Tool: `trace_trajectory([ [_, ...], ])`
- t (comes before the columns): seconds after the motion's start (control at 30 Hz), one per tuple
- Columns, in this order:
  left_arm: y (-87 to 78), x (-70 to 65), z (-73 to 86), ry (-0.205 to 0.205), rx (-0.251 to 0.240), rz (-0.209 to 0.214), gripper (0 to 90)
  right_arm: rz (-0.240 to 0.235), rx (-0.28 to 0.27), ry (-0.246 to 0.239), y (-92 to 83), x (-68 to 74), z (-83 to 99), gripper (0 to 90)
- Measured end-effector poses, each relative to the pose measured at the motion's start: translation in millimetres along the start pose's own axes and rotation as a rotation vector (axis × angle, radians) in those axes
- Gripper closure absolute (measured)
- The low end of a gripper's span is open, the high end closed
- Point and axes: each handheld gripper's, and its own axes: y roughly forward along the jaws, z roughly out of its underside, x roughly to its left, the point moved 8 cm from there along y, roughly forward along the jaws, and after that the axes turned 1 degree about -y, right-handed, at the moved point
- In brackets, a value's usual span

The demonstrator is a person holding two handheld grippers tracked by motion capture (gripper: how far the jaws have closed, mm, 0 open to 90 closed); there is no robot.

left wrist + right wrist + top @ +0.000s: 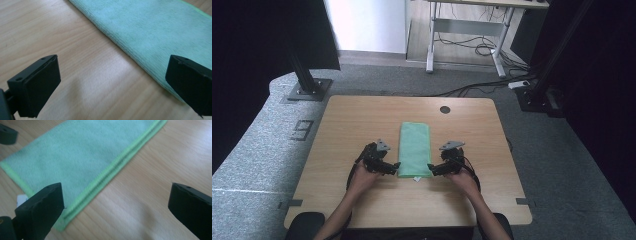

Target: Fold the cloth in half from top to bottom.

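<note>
Both black grippers carry grey three-cornered plates, trailing cables and blocky fingers (37,85).

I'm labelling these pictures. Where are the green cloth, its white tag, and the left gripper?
green cloth (414,147), high view, middle of the folded cloth.
white tag (416,179), high view, at the near edge.
left gripper (396,167), high view, between its fingertips.

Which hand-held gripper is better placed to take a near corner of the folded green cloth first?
Right, narrowly: the right hand-held gripper is open with the green cloth corner at one jaw; the left hand-held gripper, also open, faces the long edge.
</note>
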Motion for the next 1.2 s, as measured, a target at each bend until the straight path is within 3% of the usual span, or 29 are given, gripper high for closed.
trace_trajectory([
  [0.17,8.7,1.3,-7.4,0.010,0.002,-0.015,0.0,0.000,0.004,-0.012,10.1,3.3,-9.5,0.3],
  [0.33,20.0,0.3,-5.0,0.043,0.043,-0.036,0.0,0.011,0.032,-0.023,23.0,4.0,-9.0,0.9],
  [0.5,22.0,-0.2,-0.6,0.009,0.036,-0.023,0.0,0.028,0.061,-0.038,30.0,3.9,-0.1,2.3],
  [0.83,11.3,-9.7,12.0,0.002,0.034,0.005,0.9,0.005,0.064,-0.027,20.0,18.3,10.9,5.0],
  [1.1,-4.4,-25.7,28.8,0.005,0.037,0.038,2.0,-0.012,0.064,-0.068,7.0,38.7,21.9,5.5],
  [1.2,-11.3,-31.2,34.0,0.013,0.062,0.064,1.6,-0.019,0.064,-0.086,1.4,47.6,26.7,5.8],
])
